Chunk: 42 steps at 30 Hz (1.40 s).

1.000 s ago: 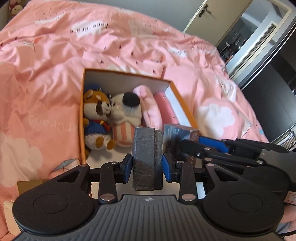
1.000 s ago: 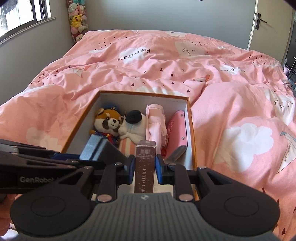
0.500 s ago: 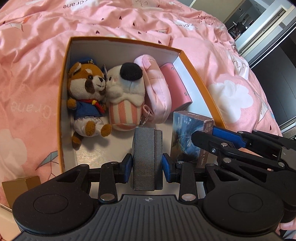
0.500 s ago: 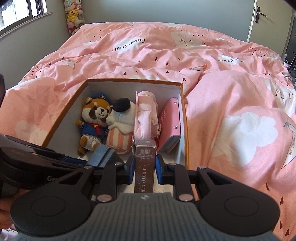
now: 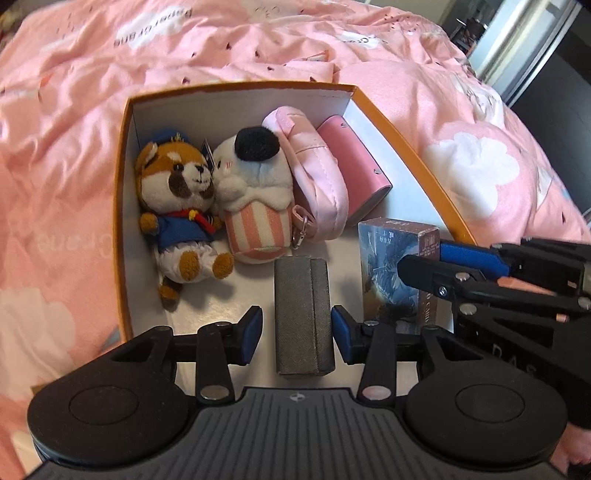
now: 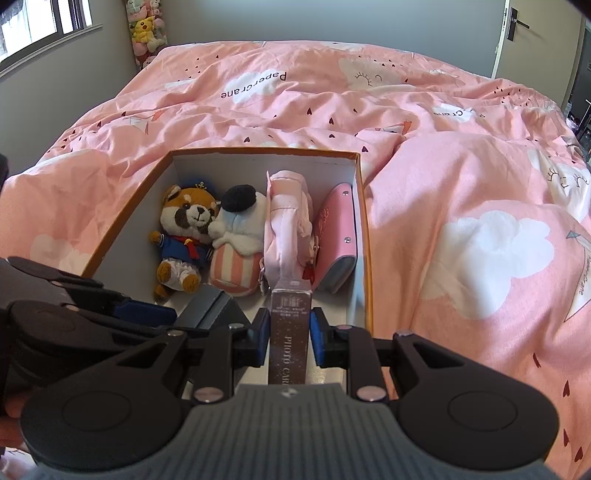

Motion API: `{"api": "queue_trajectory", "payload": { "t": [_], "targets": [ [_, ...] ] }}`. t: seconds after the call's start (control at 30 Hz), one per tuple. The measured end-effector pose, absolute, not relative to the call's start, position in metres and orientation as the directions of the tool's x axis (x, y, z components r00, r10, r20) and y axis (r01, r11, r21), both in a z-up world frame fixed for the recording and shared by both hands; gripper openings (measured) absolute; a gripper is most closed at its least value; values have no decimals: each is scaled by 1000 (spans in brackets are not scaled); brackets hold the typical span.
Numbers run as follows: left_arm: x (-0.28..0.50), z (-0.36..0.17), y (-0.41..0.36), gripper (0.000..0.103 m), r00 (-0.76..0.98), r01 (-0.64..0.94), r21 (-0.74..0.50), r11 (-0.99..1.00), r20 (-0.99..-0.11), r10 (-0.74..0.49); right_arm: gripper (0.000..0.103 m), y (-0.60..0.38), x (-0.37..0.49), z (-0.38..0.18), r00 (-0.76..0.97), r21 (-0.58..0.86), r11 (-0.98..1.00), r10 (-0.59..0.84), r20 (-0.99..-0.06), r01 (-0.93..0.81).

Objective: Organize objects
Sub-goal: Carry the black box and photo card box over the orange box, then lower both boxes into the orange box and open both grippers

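Observation:
An orange-rimmed box point(image 5: 123, 192) with a white inside lies on the pink bed. Low over its near end, my left gripper point(image 5: 296, 334) has its jaws opening. A grey fabric case point(image 5: 301, 314) stands between them on the box floor, with a gap at the left pad. To its right, my right gripper point(image 6: 290, 338) is shut on a dark photo card box point(image 6: 290, 325), held upright near the orange box's right wall point(image 6: 364, 229). The photo card box point(image 5: 391, 266) and a blue pad of the right gripper's fingers point(image 5: 465, 253) also show in the left wrist view.
At the far end of the box sit a red panda plush point(image 5: 177, 206), a cupcake plush point(image 5: 255, 192), a pink pouch point(image 5: 314, 173) and a pink wallet point(image 5: 354, 162). A rumpled pink duvet point(image 6: 480, 184) surrounds the box. A window point(image 6: 44, 26) and a door point(image 6: 532, 37) are beyond the bed.
The left gripper's pads have spread off the grey case, which now stands free between them. Both grippers have sunk toward the box floor, and the left one has tipped further down.

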<state>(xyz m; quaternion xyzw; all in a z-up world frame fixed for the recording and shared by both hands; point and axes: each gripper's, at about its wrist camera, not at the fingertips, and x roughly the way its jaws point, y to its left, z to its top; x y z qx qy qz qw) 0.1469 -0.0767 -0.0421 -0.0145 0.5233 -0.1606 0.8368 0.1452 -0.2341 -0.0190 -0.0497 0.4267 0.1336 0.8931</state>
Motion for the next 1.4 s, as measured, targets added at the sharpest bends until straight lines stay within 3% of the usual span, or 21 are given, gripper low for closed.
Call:
{"api": "queue_trajectory", "payload": {
  "t": [0.3,0.57,0.73,0.9,1.17,1.4],
  "targets": [
    [132,-30,-84,52,531,314,116,942,-844,-73,24,-230,142,-20,590,25,955,203,-781,-296],
    [133,-11,-56,50,550,301,6,954,-818,-168,24,-223,148,-23,542,92,948,251,-802,-303],
    [133,2,-30,50,548,266,-131,955,-795,-261,24,-213,157,-32,460,148,943,279,-843,-299],
    [131,7,-8,62,568,228,-195,954,-769,-293,24,-212,173,-35,382,208,947,291,-877,-244],
    [130,-15,-7,73,495,280,-189,941,-812,-310,24,-209,198,-45,314,276,948,314,-896,-158],
    [127,-33,-20,74,439,341,-143,929,-850,-292,25,-218,208,-60,311,400,916,391,-866,-38]
  ]
}}
